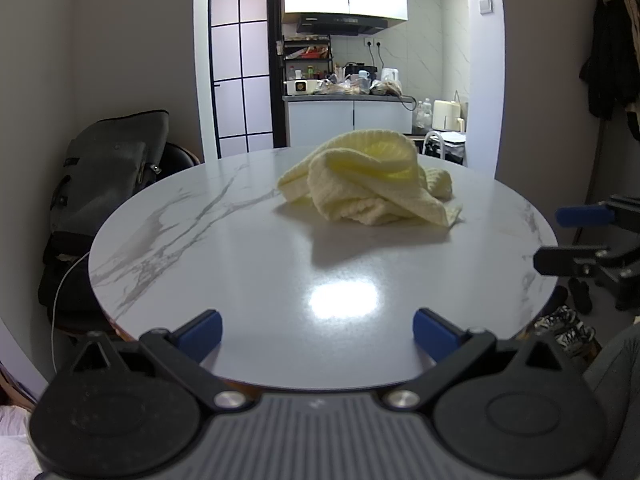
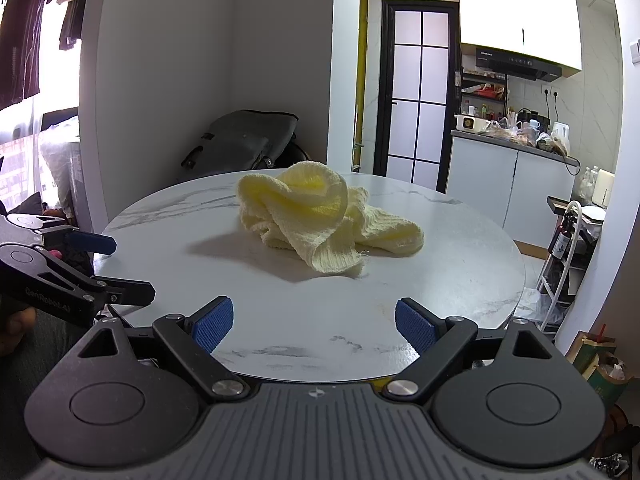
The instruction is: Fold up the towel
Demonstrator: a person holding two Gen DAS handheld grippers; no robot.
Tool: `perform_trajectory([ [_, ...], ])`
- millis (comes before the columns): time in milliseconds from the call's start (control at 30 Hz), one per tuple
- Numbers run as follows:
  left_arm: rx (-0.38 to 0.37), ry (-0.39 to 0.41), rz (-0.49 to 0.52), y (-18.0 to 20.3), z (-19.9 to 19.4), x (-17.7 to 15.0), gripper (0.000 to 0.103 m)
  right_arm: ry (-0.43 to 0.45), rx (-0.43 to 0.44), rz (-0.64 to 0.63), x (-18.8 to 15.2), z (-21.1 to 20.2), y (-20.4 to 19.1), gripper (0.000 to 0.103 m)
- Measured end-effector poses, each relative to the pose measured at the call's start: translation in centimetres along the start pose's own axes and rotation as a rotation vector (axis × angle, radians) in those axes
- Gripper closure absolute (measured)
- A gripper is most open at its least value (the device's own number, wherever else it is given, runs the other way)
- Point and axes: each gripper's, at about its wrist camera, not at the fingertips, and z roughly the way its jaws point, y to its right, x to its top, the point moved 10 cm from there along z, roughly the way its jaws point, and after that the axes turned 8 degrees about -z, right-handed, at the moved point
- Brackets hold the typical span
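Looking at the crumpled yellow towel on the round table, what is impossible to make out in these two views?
- Towel corners and edges, both views: bunched folds bury most of them; only one loose end shows in the right wrist view.
- Towel's full shape: hidden by the crumpling.
- Table near rim, both views: covered by each camera's own tool body.
- Right tool in the left wrist view: cut off by the picture's edge.
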Motion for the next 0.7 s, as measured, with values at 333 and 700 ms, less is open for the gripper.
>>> perform_trajectory([
  [333, 0.006, 0.01, -0.002, 0.0, -0.19, -0.07, 0.0, 0.008, 0.004, 0.005, 0.24, -0.06, 0.09, 0.012],
  [700, -0.062, 0.007, -0.069, -0.39, -0.65, 0.44, 0.004, 0.011, 0.012, 0.029, 0.08, 0.21, 0.51, 0.012],
])
